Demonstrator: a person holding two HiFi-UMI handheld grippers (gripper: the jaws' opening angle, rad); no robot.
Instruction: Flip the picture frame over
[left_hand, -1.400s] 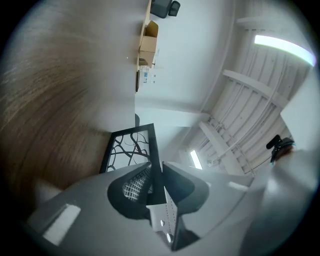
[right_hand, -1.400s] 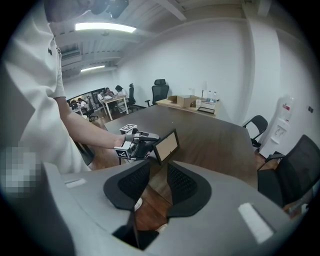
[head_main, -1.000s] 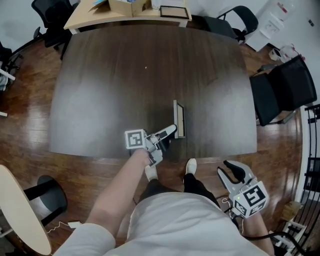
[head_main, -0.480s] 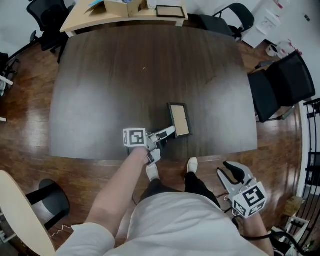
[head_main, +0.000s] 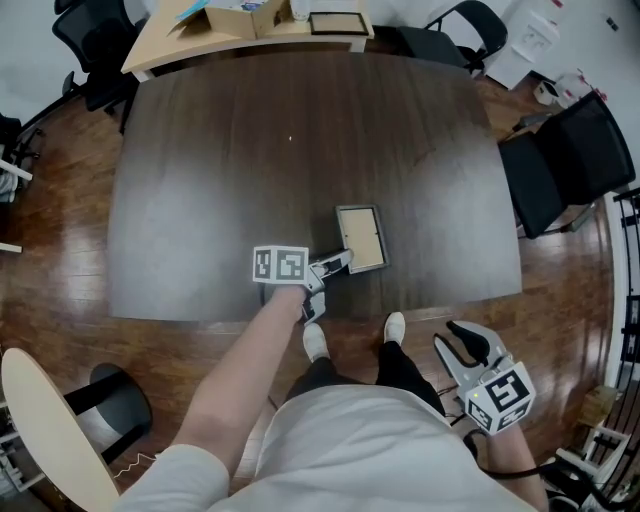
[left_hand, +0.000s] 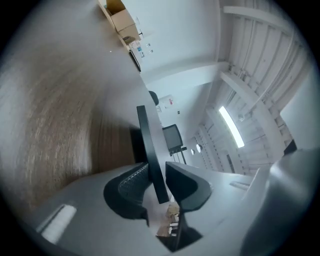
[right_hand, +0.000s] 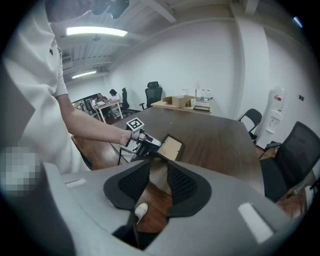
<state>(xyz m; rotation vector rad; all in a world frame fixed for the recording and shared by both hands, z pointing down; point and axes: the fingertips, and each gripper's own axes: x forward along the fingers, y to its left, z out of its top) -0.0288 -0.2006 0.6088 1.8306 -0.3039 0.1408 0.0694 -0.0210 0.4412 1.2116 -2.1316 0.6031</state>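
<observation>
While the left claw (left_hand: 159, 175) is clamped on the picture frame (head_main: 361, 238), the task cannot be counted as finished. The left gripper view shows both jaws pressed against opposite faces of the thin dark edge of the frame, with no gap at the contact.

Position of the frame: on the dark counter (head_main: 250, 150), near the edge closest to the person and slightly right of centre. In the head view it lies flat or nearly flat, with a light panel inside a dark border facing up. The claw holds it at the near-left corner. Whether that corner touches the counter cannot be determined.

The right claw (right_hand: 159, 180) takes no part. Its jaws stand a narrow gap apart with nothing between them, and it is held off the counter at the person's right side, above the wooden floor.

Status, as a judgement:
1. Grasp: done.
2. Turning: probably at or near its end, since one broad face lies close to the counter. Which face is front or back cannot be confirmed.
3. Outstanding: set the held corner fully down, open the left claw, and draw it clear without dragging the frame.
</observation>
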